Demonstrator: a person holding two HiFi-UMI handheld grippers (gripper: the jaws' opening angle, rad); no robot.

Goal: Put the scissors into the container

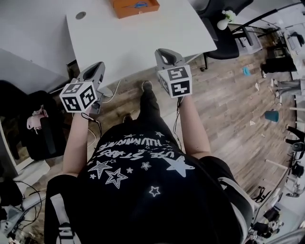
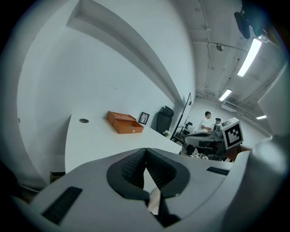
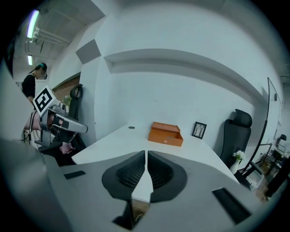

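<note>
An orange open container [image 1: 135,6] stands at the far edge of the white table [image 1: 133,38]. Inside it lies a blue-handled thing [image 1: 139,5] that looks like the scissors. My left gripper [image 1: 96,69] and right gripper [image 1: 165,53] hang at the table's near edge, well short of the container. Both are shut with nothing between the jaws. In the left gripper view the left gripper [image 2: 145,152] points toward the container [image 2: 124,122]. In the right gripper view the right gripper [image 3: 146,154] faces the container [image 3: 166,134] across bare tabletop.
A round cable hole [image 1: 80,15] sits at the table's far left. A small picture frame [image 3: 198,130] stands right of the container. A black office chair [image 1: 224,38] and a white vase [image 1: 223,21] are beyond the table's right side. A black bag [image 1: 38,128] lies on the floor at left.
</note>
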